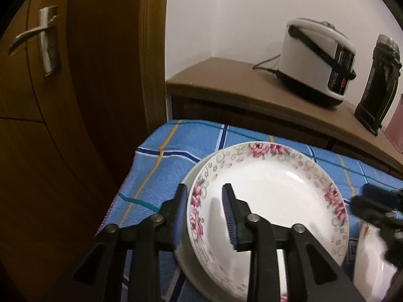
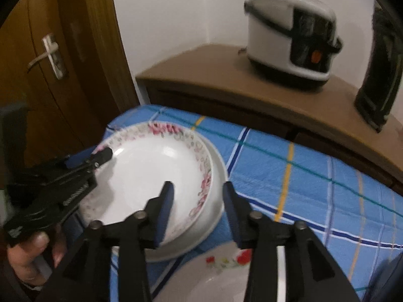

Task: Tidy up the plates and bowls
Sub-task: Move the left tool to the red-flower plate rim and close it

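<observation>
A white plate with a pink flower rim (image 1: 272, 191) (image 2: 156, 166) rests on a plain white plate (image 1: 186, 259) (image 2: 214, 214) on the blue checked cloth. My left gripper (image 1: 205, 216) is open, its jaws on either side of the flowered plate's left rim; it also shows in the right wrist view (image 2: 97, 154). My right gripper (image 2: 197, 209) is open, its jaws on either side of the stack's right rim; it also shows in the left wrist view (image 1: 372, 201). Another white dish with red marks (image 2: 221, 271) (image 1: 370, 259) lies nearer me.
The blue checked cloth (image 1: 161, 166) (image 2: 302, 176) covers the table. Behind it a brown cabinet (image 1: 226, 83) carries a white rice cooker (image 1: 320, 60) and a dark appliance (image 1: 377, 80). A wooden door with a metal handle (image 1: 47, 40) stands at the left.
</observation>
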`<state>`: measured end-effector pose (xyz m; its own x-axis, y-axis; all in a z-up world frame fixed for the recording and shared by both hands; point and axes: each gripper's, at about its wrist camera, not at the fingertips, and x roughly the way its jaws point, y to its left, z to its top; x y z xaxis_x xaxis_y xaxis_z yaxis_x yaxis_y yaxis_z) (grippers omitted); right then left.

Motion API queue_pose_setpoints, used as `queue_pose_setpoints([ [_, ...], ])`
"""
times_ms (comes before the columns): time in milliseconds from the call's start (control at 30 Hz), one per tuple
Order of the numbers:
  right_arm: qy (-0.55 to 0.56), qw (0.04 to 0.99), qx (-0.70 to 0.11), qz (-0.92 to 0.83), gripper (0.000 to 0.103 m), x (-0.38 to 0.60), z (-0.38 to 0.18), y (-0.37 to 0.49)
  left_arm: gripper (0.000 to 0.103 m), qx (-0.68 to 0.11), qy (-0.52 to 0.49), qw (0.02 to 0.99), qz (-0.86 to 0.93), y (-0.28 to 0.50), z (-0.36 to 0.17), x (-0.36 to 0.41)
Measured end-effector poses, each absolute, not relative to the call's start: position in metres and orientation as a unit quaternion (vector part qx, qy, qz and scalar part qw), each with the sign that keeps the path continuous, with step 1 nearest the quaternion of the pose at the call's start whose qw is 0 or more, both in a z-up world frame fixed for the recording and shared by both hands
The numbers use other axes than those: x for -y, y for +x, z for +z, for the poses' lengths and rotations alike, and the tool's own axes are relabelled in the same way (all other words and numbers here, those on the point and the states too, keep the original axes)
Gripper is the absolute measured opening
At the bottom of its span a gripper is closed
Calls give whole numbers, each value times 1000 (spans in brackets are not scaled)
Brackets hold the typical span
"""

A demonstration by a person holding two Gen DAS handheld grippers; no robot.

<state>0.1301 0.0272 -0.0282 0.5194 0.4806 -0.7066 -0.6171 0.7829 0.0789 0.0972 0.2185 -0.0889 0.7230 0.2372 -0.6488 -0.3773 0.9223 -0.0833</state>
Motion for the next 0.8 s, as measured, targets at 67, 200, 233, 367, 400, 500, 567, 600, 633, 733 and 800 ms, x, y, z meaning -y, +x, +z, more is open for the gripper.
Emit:
queue_pose_setpoints([
  [67, -80, 876, -359, 312, 45, -5, -16, 119, 37, -322, -103, 924, 178, 88, -86, -215],
  [200, -74, 894, -339, 284, 45, 45, -8, 94, 37, -309, -94, 930, 173, 65, -77, -198],
  [233, -76, 899, -337, 269, 45, 59, -9, 90, 37, -308, -94, 933, 162, 58, -74, -190],
  [367, -69, 904, -358, 222, 47, 102, -18, 86, 37, -316, -86, 939, 102, 43, -70, -151],
  [400, -68, 903, -365, 216, 48, 107, -22, 86, 37, -318, -86, 940, 88, 41, -71, -142],
  [500, -66, 892, -398, 205, 52, 117, -37, 90, 37, -332, -91, 938, 35, 40, -73, -113],
  [567, -62, 885, -412, 206, 52, 118, -42, 91, 37, -340, -88, 936, 13, 42, -76, -98],
  [600, -62, 884, -416, 206, 52, 120, -42, 93, 37, -344, -85, 935, 2, 43, -78, -91],
  [633, -59, 882, -420, 208, 52, 121, -43, 93, 37, -347, -83, 934, -3, 45, -80, -86],
  [733, -72, 882, -420, 202, 52, 119, -45, 93, 37, -360, -85, 929, -14, 50, -87, -78],
  [800, -73, 879, -426, 203, 52, 121, -48, 93, 37, -366, -88, 926, -18, 53, -90, -75],
])
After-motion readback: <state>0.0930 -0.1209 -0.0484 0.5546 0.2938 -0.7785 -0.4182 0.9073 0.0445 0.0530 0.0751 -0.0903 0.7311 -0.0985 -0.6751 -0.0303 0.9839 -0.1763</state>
